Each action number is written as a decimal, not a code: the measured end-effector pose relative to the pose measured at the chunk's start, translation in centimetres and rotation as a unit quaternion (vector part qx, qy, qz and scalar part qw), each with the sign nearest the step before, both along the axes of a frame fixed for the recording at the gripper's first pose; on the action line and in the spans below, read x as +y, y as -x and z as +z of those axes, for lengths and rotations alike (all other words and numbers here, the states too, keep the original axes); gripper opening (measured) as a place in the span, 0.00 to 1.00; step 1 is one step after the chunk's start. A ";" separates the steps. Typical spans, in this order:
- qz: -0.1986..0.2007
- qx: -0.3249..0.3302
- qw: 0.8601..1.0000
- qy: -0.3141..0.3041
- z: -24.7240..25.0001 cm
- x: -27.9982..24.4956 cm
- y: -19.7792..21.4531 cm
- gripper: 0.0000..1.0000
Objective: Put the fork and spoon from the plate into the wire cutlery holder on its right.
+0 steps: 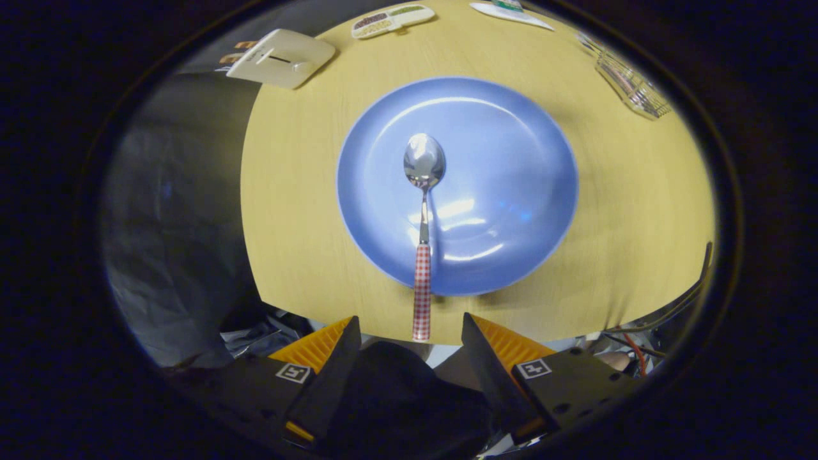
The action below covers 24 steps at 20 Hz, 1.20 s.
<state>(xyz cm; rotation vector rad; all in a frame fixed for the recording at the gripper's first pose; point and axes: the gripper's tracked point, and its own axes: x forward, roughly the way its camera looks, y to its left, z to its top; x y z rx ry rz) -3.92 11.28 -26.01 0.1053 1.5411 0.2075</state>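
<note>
One spoon (424,167) lies on the one blue plate (511,172), with its checked handle sticking out over the plate's near rim. The gripper (409,332) is wide open just short of that handle, holding nothing. One wire cutlery holder (629,80) stands far right of the plate on the bench (307,211).

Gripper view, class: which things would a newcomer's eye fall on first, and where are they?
The blue plate sits mid-table, just ahead of the open gripper. A spoon lies on it, its red-checked handle overhanging the rim toward the gap between the fingers. The wire cutlery holder stands beyond, to the right.
</note>
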 end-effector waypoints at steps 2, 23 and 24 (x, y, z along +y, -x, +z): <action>-0.010 0.005 1.000 0.005 -1.3 0.1 -0.1 0.98; 0.037 -0.001 0.999 0.019 -2.6 -0.7 -1.1 0.09; 0.045 -0.006 0.999 0.014 -2.2 -0.8 -1.5 0.09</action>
